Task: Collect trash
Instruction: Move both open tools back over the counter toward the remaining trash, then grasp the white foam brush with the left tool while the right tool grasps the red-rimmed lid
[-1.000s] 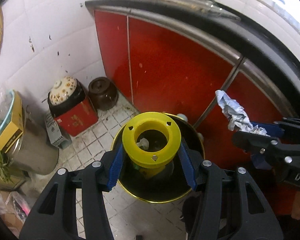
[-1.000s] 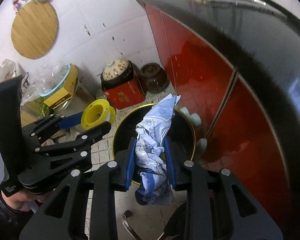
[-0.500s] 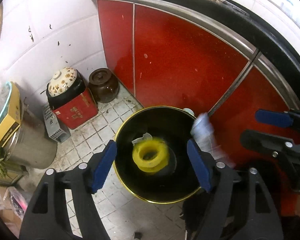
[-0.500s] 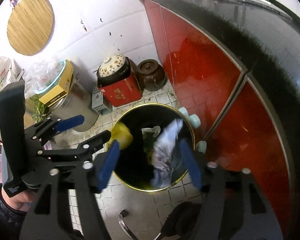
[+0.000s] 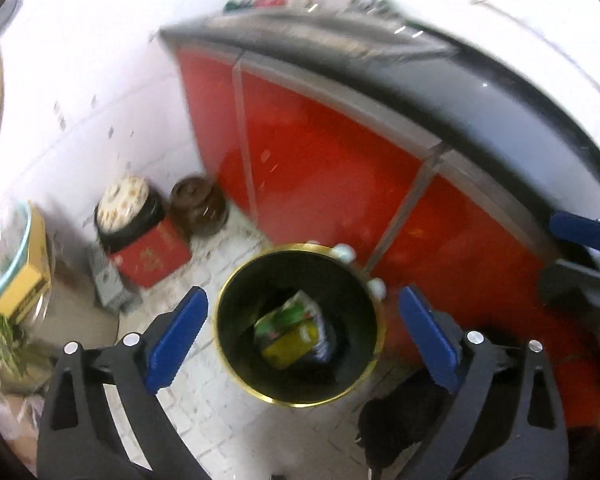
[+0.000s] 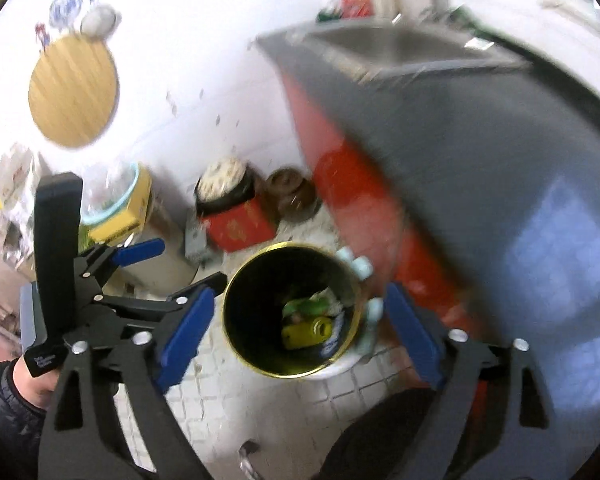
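A black trash bin with a gold rim (image 5: 224, 344) stands on the tiled floor by the red cabinets; it also shows in the right wrist view (image 6: 230, 336). Inside lie a yellow spool (image 5: 290, 346), green packaging (image 5: 290, 312) and a crumpled wrapper (image 6: 334, 334). My left gripper (image 5: 302, 338) is open and empty above the bin. My right gripper (image 6: 296, 332) is open and empty above the bin too. The left gripper shows at the left of the right wrist view (image 6: 168, 268). Both views are blurred.
Red cabinet doors (image 5: 320, 168) under a dark counter (image 5: 440, 72) stand behind the bin. A red box (image 5: 150, 254) with a patterned lidded pot (image 5: 126, 200), a brown jar (image 5: 198, 210) and a yellow box (image 5: 24, 280) sit to the left. A round wooden board (image 6: 74, 90) hangs on the wall.
Both grippers opened: the yellow spool and the crumpled wrapper fell into the bin. Both grippers have since risen away from the bin.
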A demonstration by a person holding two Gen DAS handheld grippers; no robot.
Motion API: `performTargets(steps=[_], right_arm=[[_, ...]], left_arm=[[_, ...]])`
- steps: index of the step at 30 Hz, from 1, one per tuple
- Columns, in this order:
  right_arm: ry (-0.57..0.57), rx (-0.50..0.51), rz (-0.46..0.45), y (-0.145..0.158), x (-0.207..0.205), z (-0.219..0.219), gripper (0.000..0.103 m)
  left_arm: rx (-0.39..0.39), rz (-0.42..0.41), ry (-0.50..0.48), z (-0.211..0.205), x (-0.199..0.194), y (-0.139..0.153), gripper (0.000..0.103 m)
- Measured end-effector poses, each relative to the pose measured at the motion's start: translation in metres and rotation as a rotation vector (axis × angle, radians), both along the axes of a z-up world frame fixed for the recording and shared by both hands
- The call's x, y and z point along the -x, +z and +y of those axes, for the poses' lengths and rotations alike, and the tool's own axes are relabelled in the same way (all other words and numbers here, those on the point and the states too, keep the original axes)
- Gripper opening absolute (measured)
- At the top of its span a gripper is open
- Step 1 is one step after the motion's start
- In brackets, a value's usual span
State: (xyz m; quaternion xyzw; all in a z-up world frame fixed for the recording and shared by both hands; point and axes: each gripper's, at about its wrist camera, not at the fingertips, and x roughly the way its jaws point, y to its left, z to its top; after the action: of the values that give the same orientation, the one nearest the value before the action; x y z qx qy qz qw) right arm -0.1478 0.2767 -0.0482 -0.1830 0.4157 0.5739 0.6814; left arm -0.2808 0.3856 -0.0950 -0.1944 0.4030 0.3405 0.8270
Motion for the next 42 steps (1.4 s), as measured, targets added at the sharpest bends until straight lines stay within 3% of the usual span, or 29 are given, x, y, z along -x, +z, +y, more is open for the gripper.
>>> performTargets(steps=[2,7,12,15,21,26,32,36,42], right_arm=[[-0.06,-0.031,-0.046,0.022,-0.014,-0.031,0.095],[-0.315,-0.056,-0.127,0.069,-0.079,-0.148,0.095],[-0.622,-0.052,-0.197,0.097,-0.131,-0.284,0.096],[-0.785,-0.035,-0.225,0.101,-0.149,-0.363,0.096],[-1.003,0.006,-0.222,0.093,-0.165,-0.479,0.096],[-1.058,0.007,-0.201,0.082,-0.163,-0.517,0.096],[-1.066,0.016,-0.18,0.075,-0.177,-0.517,0.096],[-1.053,0.062,-0.182,0.065,-0.216,-0.517,0.096],[-1.055,0.124,-0.165,0.05,-0.27,-0.519,0.096]], left_arm=[[-0.025,-0.036,-0.053,-0.02,-0.015,0.022,0.096],[-0.032,-0.123,-0.254,-0.086,-0.081,0.064,0.096],[-0.018,-0.152,-0.449,-0.169,-0.158,0.079,0.096],[0.006,-0.161,-0.563,-0.226,-0.201,0.084,0.096],[0.047,-0.137,-0.687,-0.307,-0.251,0.077,0.096],[0.023,-0.1,-0.726,-0.335,-0.272,0.071,0.096],[0.003,-0.062,-0.724,-0.345,-0.308,0.069,0.096],[-0.011,-0.056,-0.699,-0.353,-0.359,0.066,0.096],[0.038,-0.007,-0.674,-0.364,-0.44,0.051,0.096]])
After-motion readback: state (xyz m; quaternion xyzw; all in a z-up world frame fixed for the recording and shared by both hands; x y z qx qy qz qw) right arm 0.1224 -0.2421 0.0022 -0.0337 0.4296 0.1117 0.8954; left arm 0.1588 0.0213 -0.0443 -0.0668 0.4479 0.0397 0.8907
